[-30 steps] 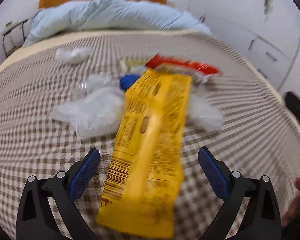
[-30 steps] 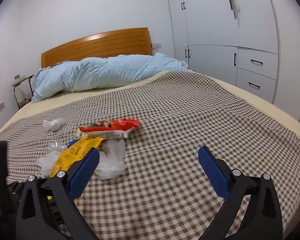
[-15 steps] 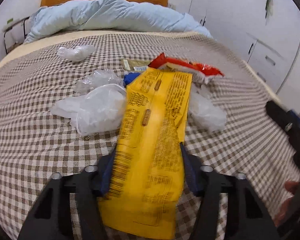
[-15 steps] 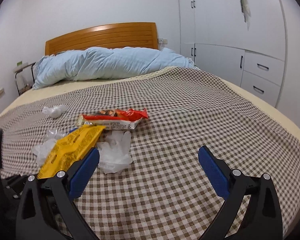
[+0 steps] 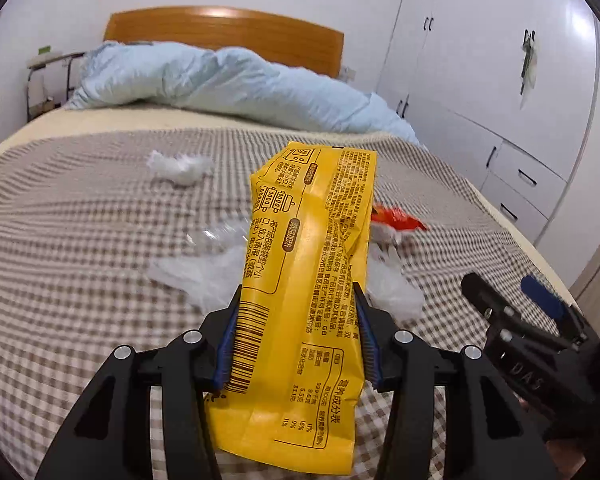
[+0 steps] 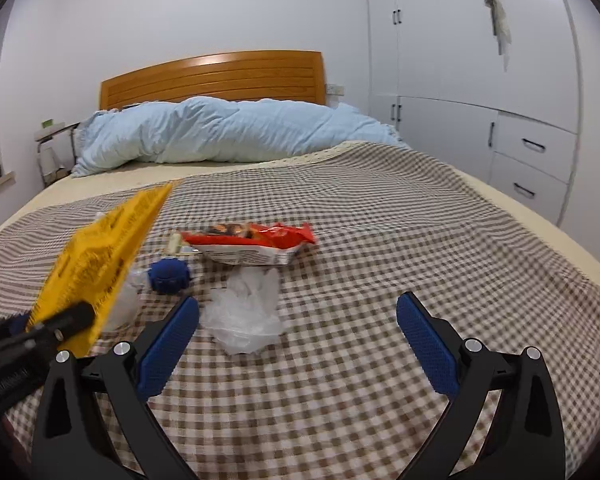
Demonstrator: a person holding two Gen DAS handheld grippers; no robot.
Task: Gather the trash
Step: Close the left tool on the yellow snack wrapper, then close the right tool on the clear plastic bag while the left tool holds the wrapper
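My left gripper [image 5: 296, 340] is clamping a yellow snack wrapper [image 5: 308, 280], lifting it clear of the checkered bed [image 6: 380, 240]. My right gripper [image 6: 298, 344] is hovering wide open, empty, above a crumpled clear plastic bag [image 6: 244, 312].

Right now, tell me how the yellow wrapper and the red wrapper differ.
The yellow wrapper is clamped in the left gripper and lifted clear of the bed; the red wrapper lies flat on the checked blanket, touched by neither gripper. The yellow wrapper looks longer than the red wrapper. The yellow wrapper shows printed text and a barcode; the red wrapper shows a food picture. Both are empty-looking snack packets.
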